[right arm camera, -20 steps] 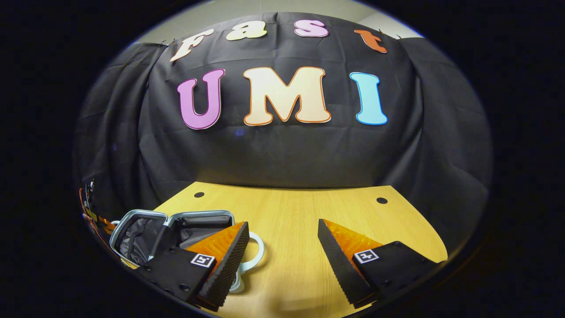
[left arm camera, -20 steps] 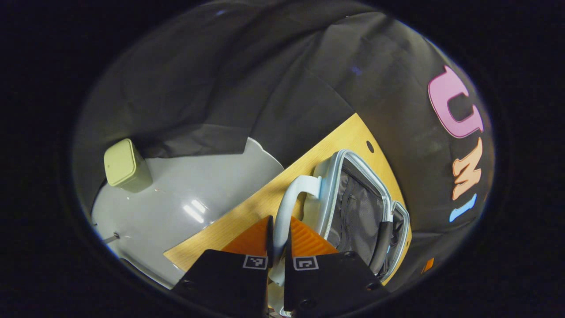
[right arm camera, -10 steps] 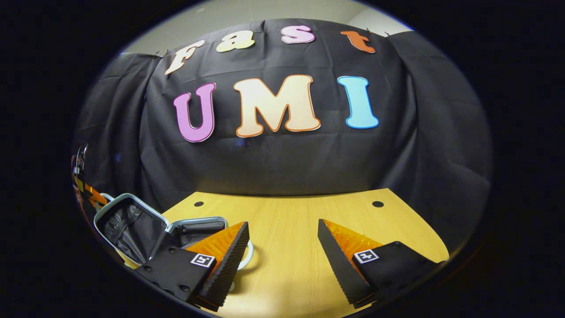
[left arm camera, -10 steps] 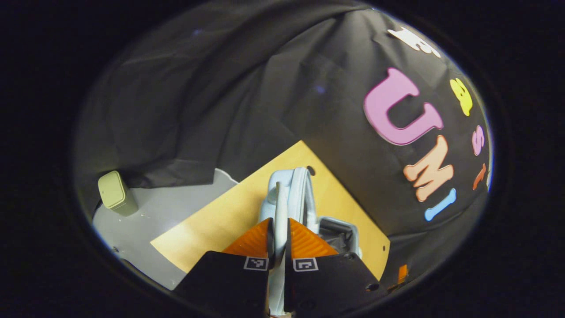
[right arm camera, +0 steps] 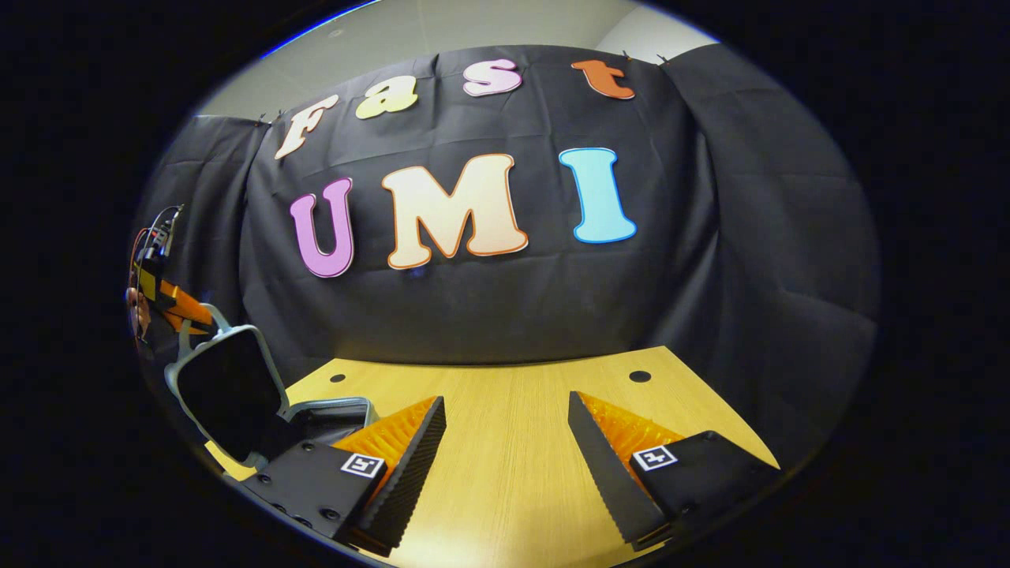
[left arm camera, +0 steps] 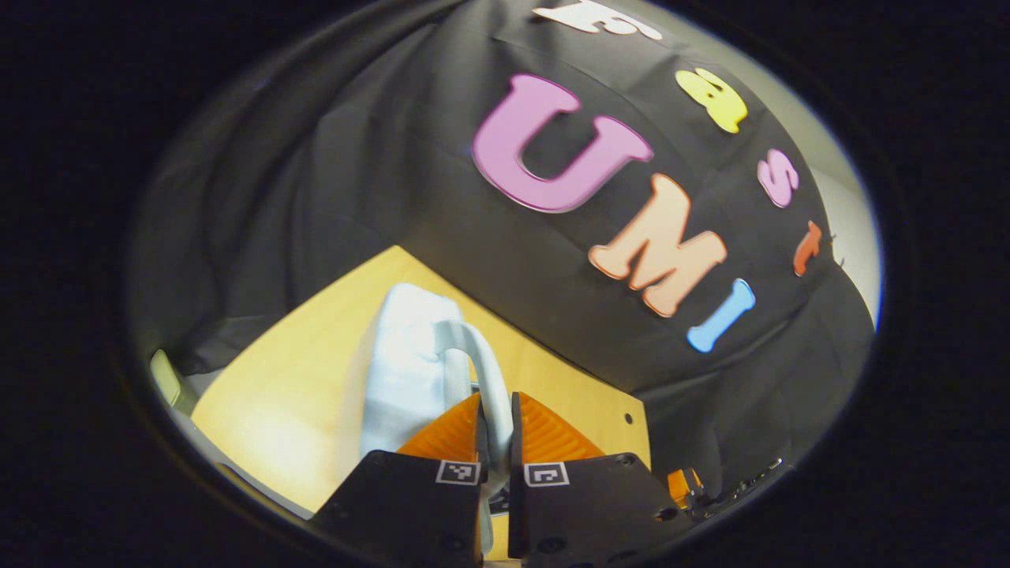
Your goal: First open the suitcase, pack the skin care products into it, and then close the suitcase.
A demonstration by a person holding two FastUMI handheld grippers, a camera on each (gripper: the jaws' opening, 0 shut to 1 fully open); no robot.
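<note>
Fingers of the left gripper (left arm camera: 495,442) were clamped on the pale handle (left arm camera: 481,379) of the suitcase (left arm camera: 402,371), low in the centre of the left gripper view, with the case's light shell rising above the wooden table (left arm camera: 276,371). At the lower left of the right gripper view, the suitcase lid (right arm camera: 225,390) stood raised and tilted, its dark lining facing the camera, the other half lying on the table. The right gripper (right arm camera: 505,465) hung released over bare wood, jaws wide apart, lower centre.

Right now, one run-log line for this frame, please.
left gripper: shut on lid handle | suitcase lid: raised | right gripper: open, over table
</note>
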